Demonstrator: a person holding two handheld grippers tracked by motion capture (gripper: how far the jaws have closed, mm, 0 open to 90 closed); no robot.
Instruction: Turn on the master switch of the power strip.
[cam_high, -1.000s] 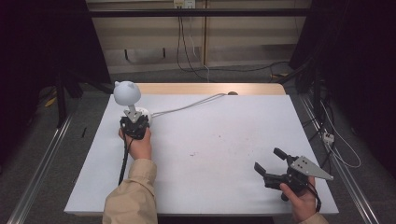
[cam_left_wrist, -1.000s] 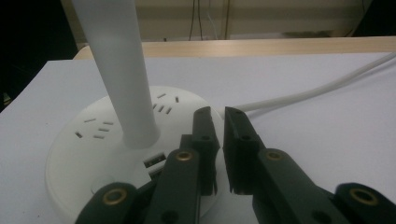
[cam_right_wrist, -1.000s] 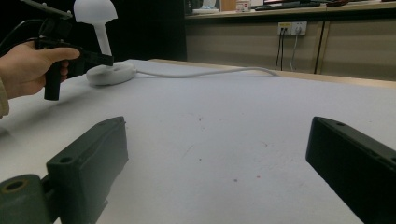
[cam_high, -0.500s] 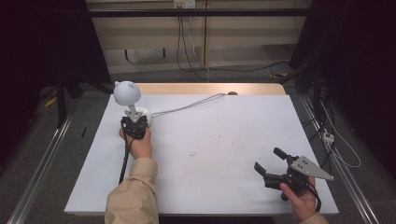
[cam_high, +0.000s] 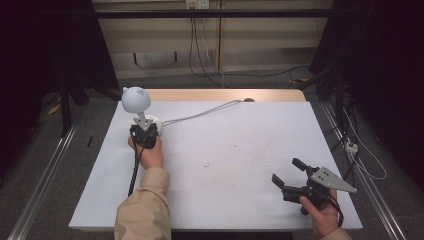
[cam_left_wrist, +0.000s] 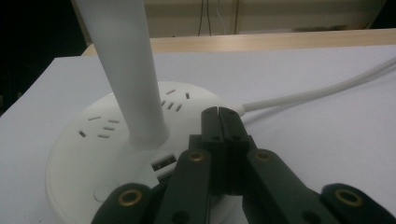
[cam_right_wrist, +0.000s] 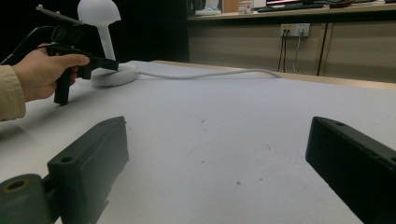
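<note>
No brand or readable writing shows on the white desk lamp (cam_high: 136, 100); its round base (cam_left_wrist: 93, 154) carries only socket slots and a pair of USB ports. The lamp stands at the far left of the desk (cam_high: 240, 160), its domed head above a straight stem (cam_left_wrist: 123, 70), and its white cord (cam_high: 200, 116) trails across the sheet toward the desk's far edge.

The left gripper (cam_left_wrist: 218, 122) has its jaws clenched flat against each other with nothing between them, the tips resting over the base just beside the stem. Compared with a second ago they have drawn fully together; in the high view the left gripper (cam_high: 145, 134) sits in the same spot by the lamp. The right gripper (cam_high: 291, 174) hangs released, jaws wide apart, above the near right corner of the desk, well apart from the lamp, and looks unchanged from the earlier frames.

The left gripper view gives the close detail of the slots and ports on the base, which the high view is too far away to resolve. The right gripper view looks across the bare sheet to the lamp (cam_right_wrist: 100, 18) and the person's left hand (cam_right_wrist: 44, 70) on the gripper's handle, with a wall outlet (cam_right_wrist: 295, 29) behind.
</note>
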